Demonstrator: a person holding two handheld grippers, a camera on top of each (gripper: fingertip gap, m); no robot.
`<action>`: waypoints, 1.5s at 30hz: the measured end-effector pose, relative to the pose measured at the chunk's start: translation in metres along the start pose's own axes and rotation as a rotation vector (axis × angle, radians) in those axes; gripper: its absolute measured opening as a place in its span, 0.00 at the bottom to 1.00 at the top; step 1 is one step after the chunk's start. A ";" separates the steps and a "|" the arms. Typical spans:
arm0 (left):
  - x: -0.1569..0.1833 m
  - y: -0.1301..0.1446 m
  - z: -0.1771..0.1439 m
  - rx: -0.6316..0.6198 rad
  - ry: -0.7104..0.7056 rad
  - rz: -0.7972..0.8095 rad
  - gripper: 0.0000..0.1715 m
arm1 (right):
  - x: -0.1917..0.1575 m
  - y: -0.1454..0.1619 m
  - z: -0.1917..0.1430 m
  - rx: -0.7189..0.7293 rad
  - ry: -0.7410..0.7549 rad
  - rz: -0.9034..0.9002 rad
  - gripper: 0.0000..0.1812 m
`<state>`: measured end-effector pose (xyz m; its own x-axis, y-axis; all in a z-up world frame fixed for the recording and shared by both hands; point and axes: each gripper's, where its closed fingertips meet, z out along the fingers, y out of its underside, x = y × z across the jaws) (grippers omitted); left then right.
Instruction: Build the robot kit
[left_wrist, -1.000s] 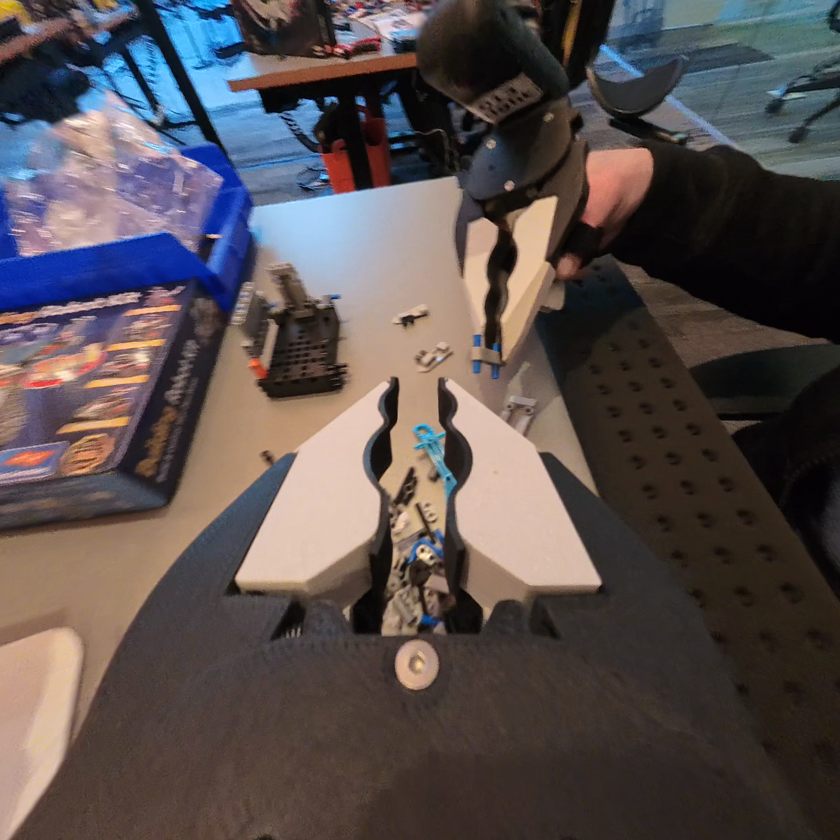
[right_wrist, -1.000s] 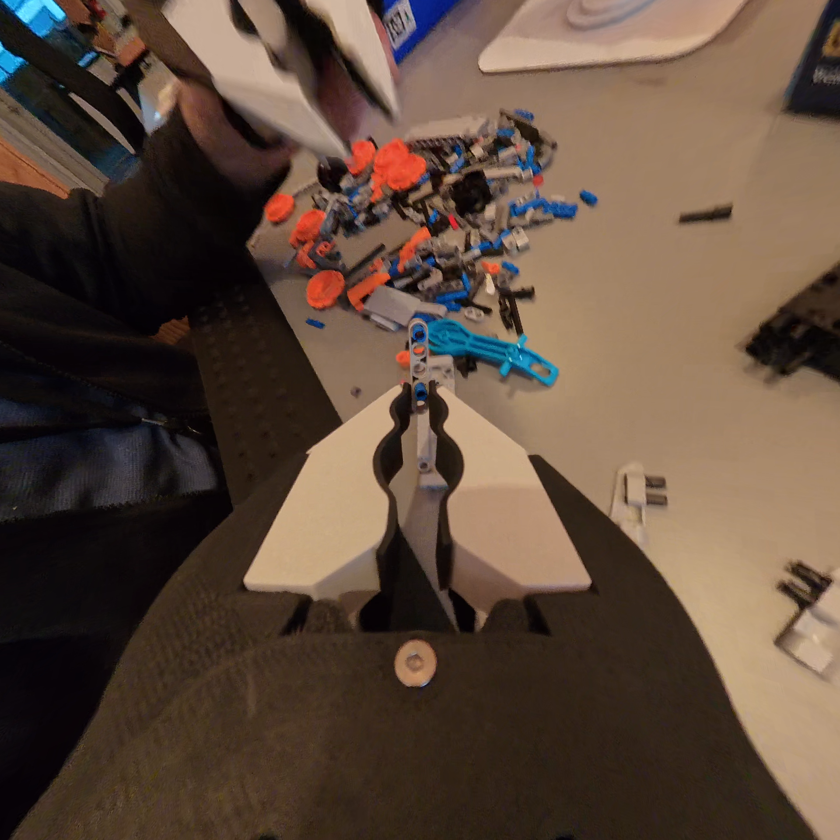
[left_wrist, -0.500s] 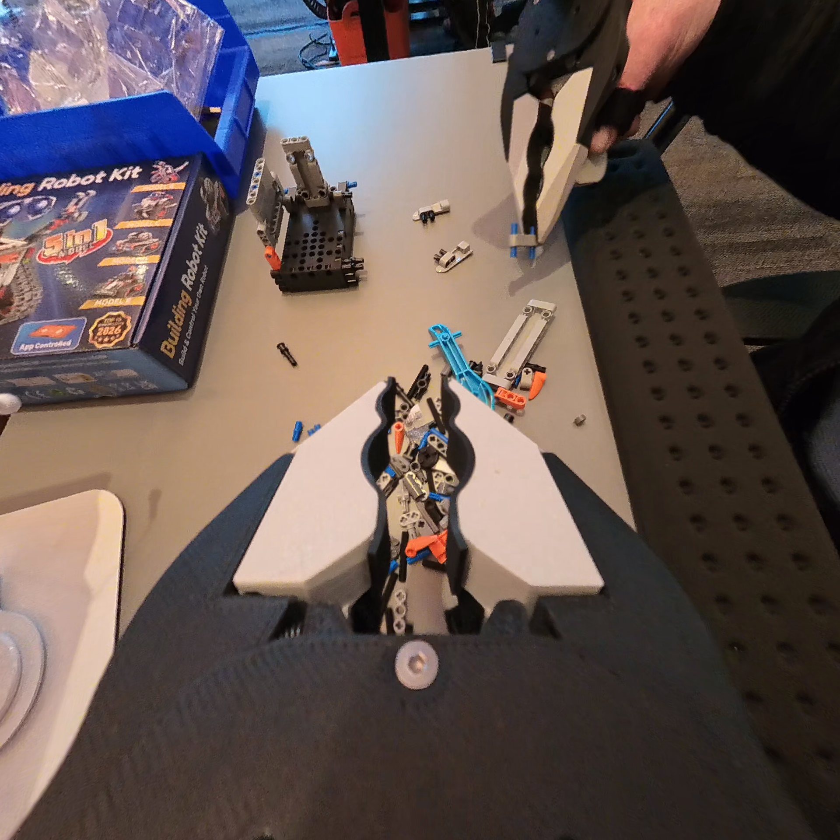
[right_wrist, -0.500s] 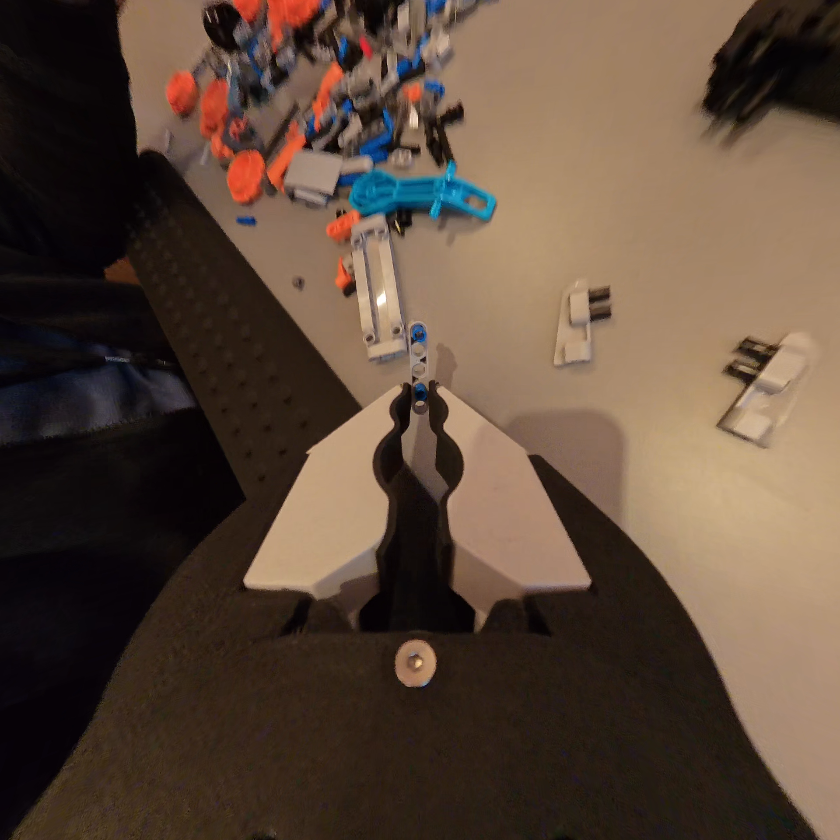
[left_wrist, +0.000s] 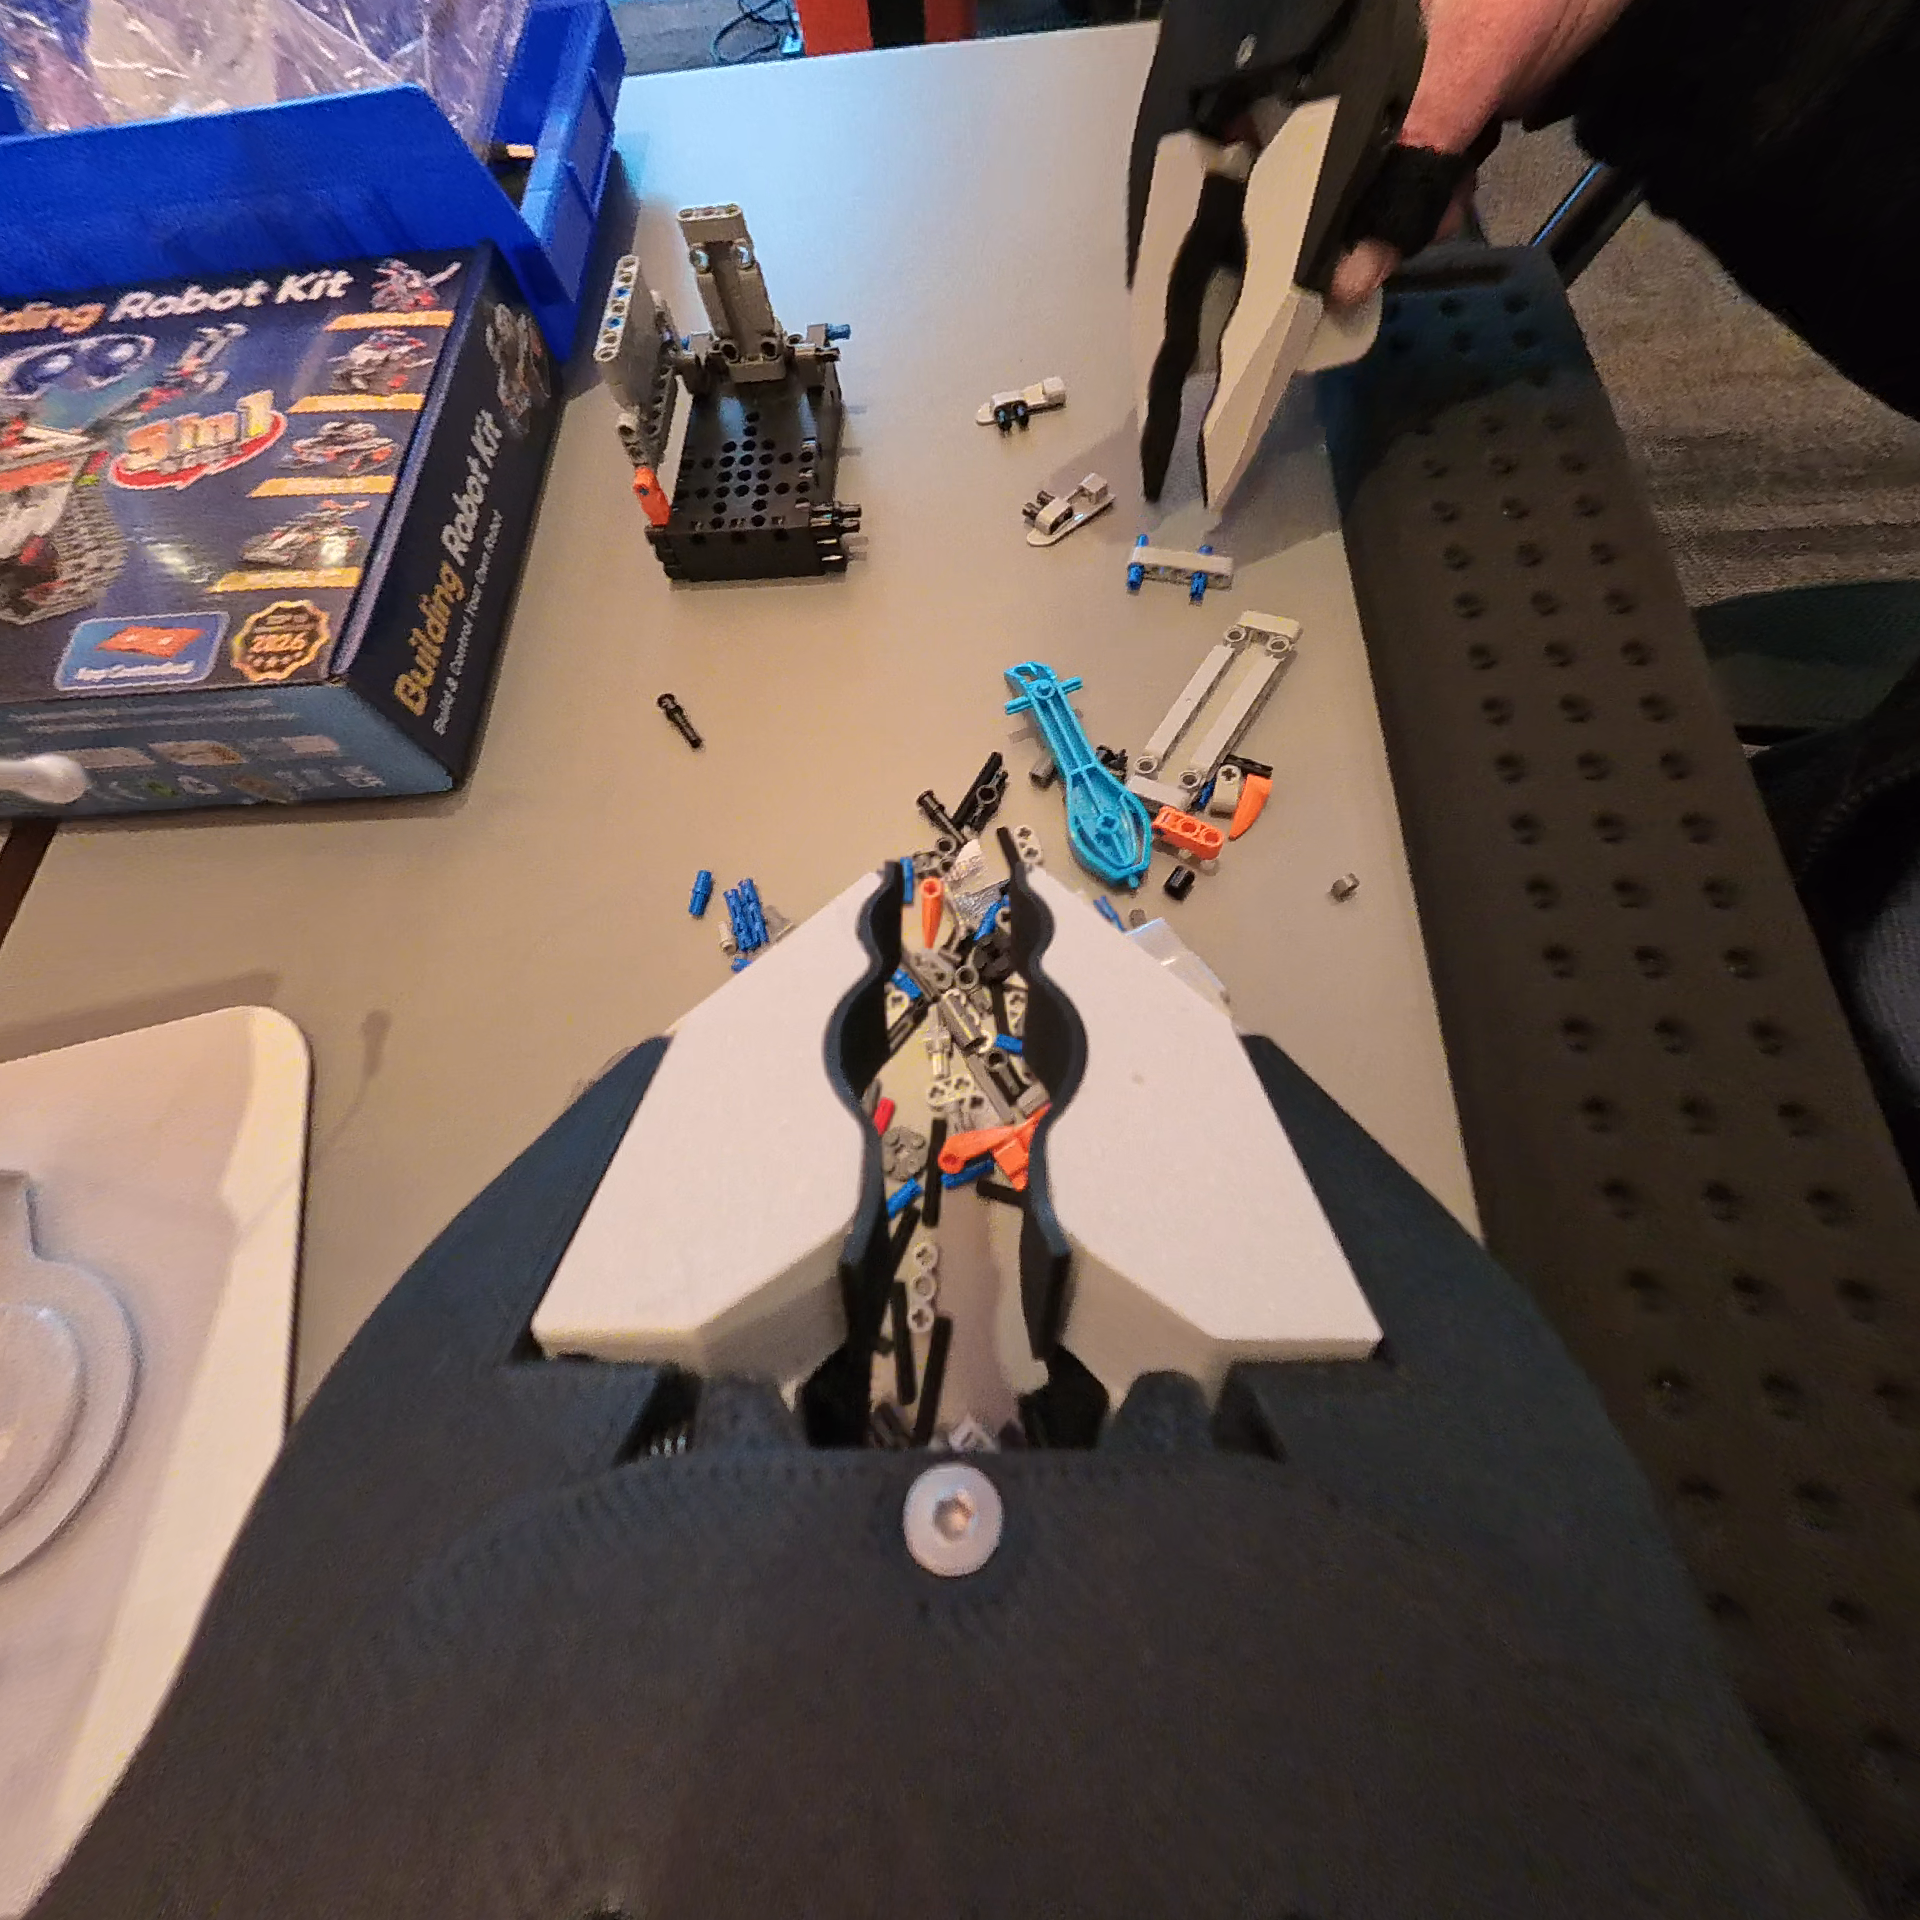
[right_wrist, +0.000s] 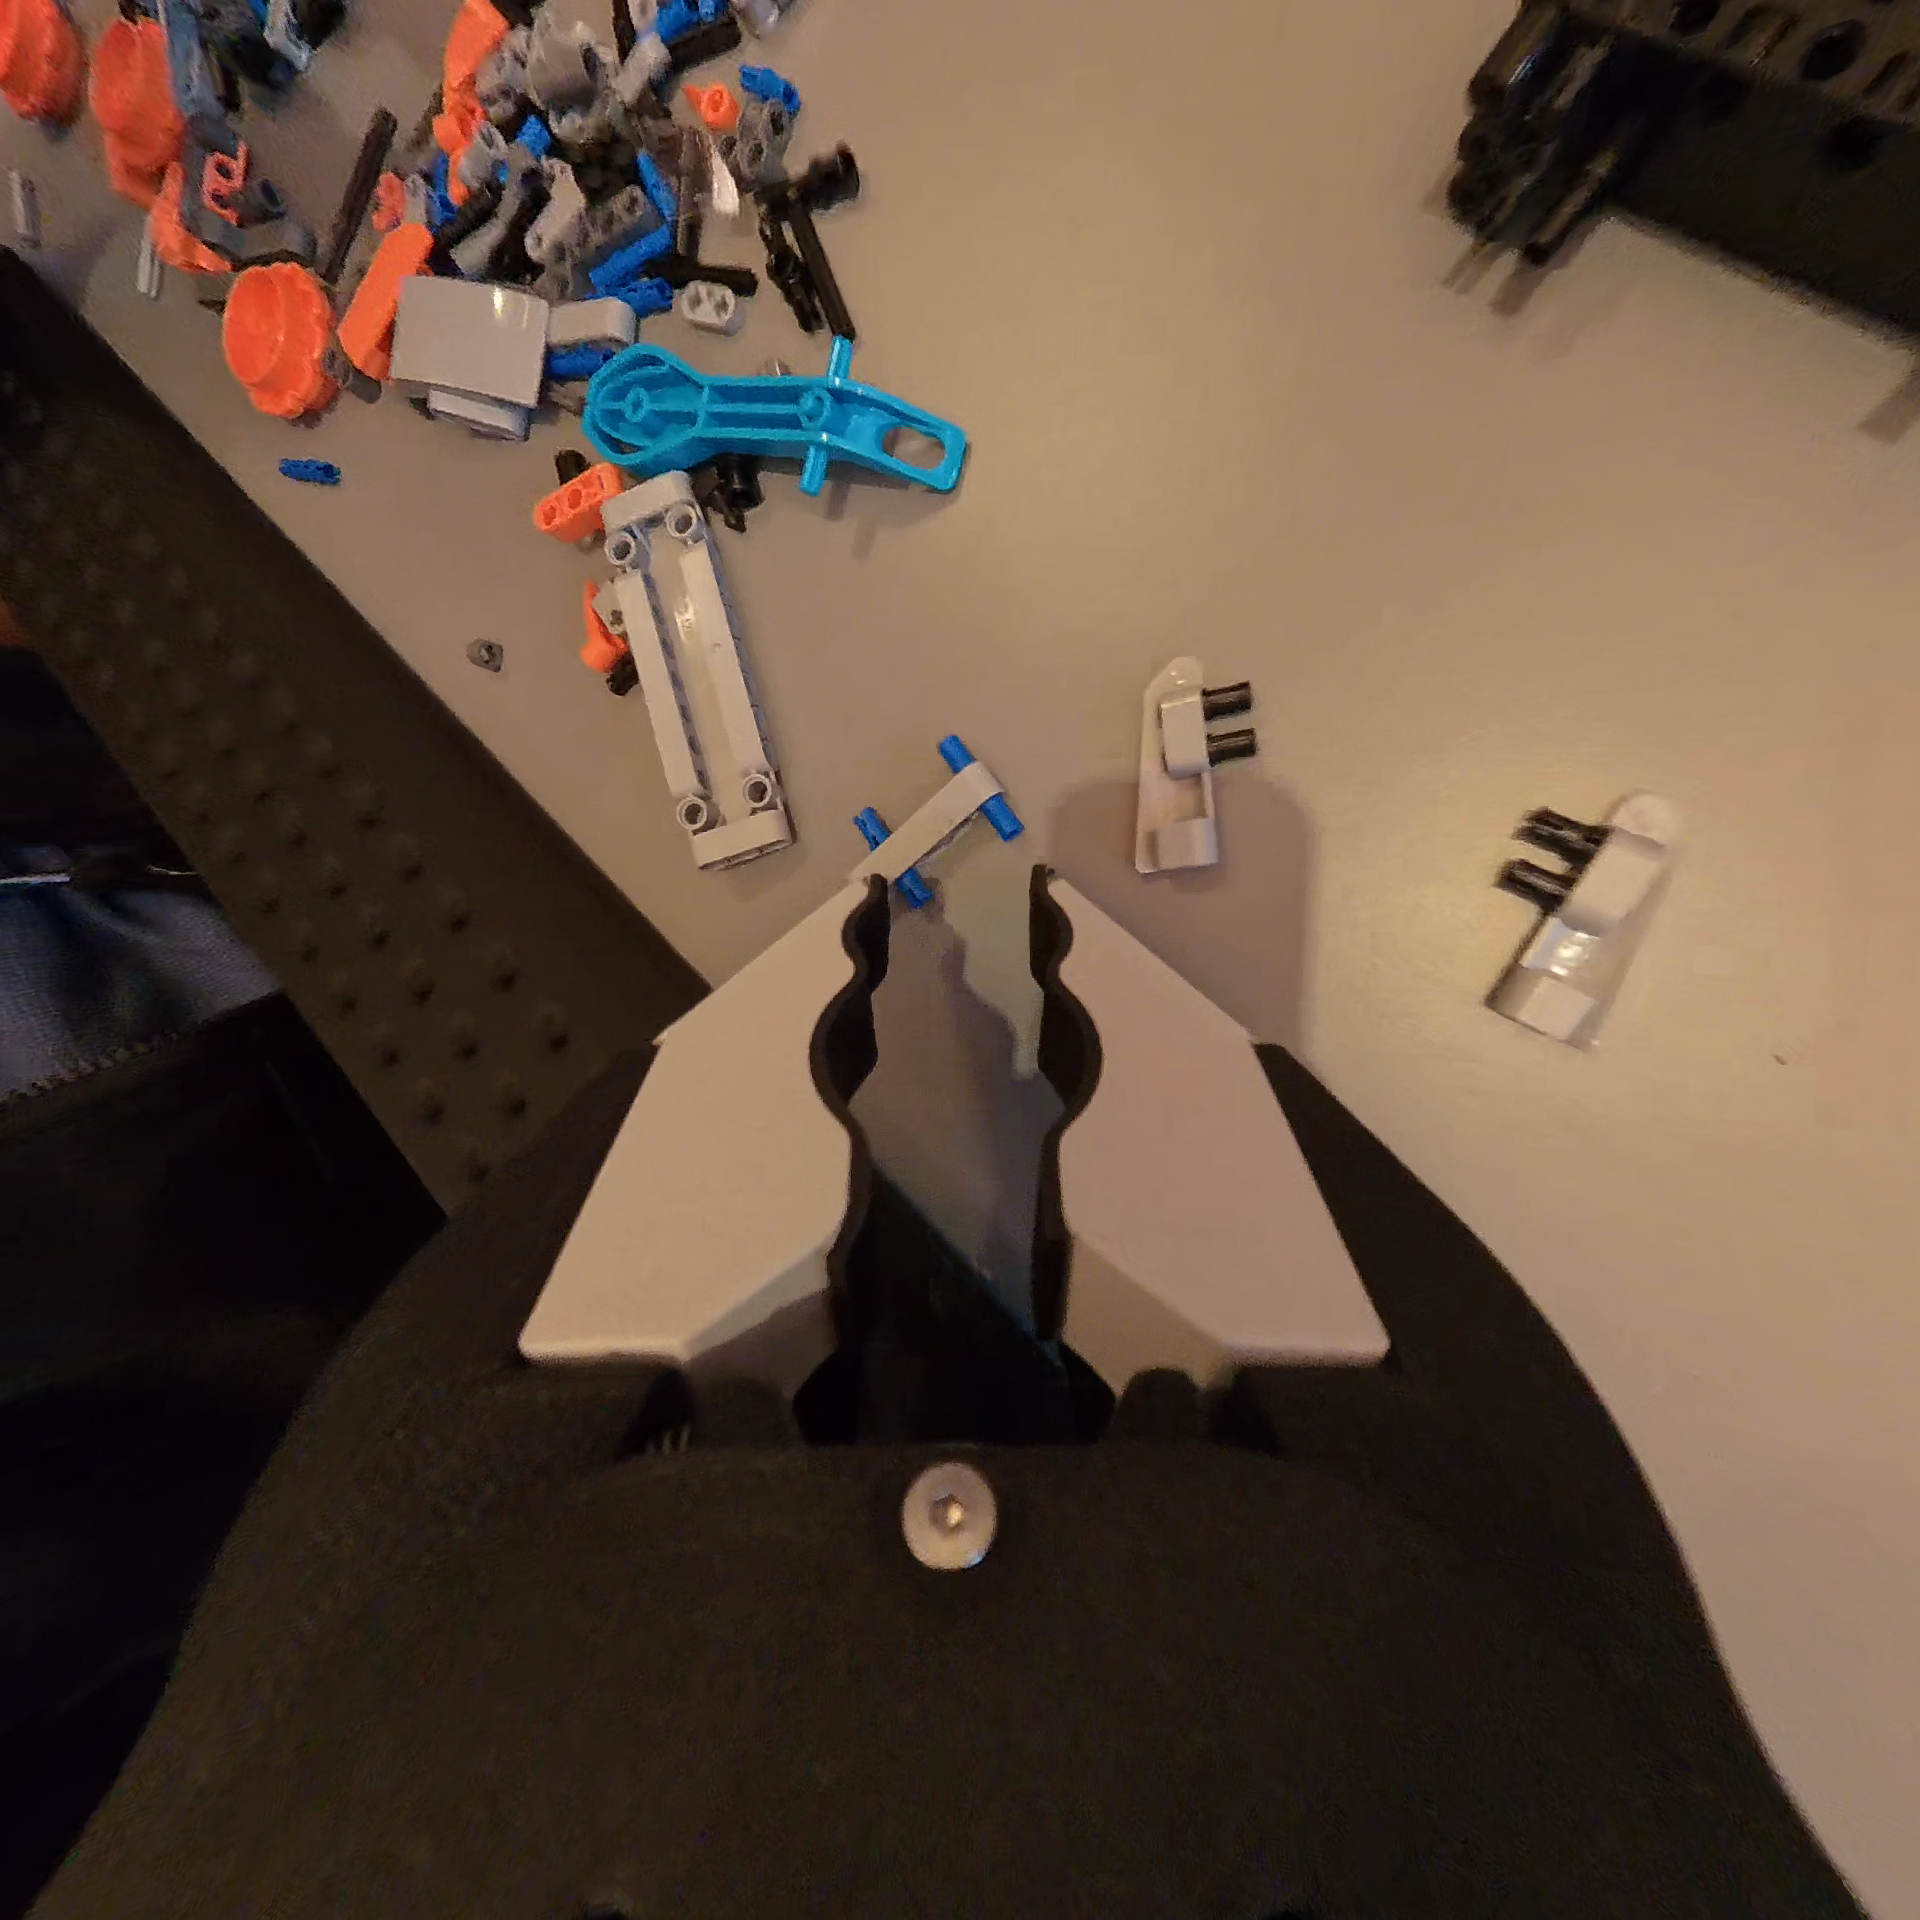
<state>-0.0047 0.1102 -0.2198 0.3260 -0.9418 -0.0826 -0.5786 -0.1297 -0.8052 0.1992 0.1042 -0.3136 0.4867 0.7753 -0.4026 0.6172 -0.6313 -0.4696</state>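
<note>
1. The short grey beam with blue pins (right_wrist: 932, 821) lies on the grey table (right_wrist: 1351, 468), just off the tips of your right tongs (right_wrist: 958, 878), which are spread and hold nothing
2. In the left wrist view that same beam (left_wrist: 1179, 566) sits just below your right tongs' tips (left_wrist: 1184, 494), near the table's right edge
3. Just beside the beam lies a long grey frame piece (right_wrist: 698, 665); past that, a light blue tool-shaped part (right_wrist: 769, 416)
4. On the beam's other side lie two grey brackets with black pins, one near (right_wrist: 1179, 769), one farther out (right_wrist: 1584, 920)
5. Your left tongs (left_wrist: 954, 894) are spread too, empty, hovering over a heap of small loose parts (left_wrist: 961, 1029) well apart from the beam
6. Farther from the beam stand a black and grey assembly (left_wrist: 743, 447), a printed kit box (left_wrist: 239, 520) and a blue bin (left_wrist: 260, 187)
</note>
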 end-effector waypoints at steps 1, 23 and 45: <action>-0.001 0.001 -0.004 0.001 -0.009 -0.001 0.10 | -0.002 -0.005 -0.006 0.034 0.005 -0.018 0.13; -0.017 0.043 -0.048 0.019 -0.106 -0.063 0.09 | -0.089 -0.100 0.094 0.017 0.117 -0.786 0.04; -0.023 0.051 -0.050 0.006 -0.125 -0.073 0.09 | -0.067 -0.093 0.101 -0.107 0.093 -0.707 0.06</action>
<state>-0.0793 0.1092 -0.2299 0.4583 -0.8836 -0.0957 -0.5453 -0.1945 -0.8154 0.0471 0.1088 -0.3222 -0.0043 0.9992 0.0405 0.8591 0.0244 -0.5112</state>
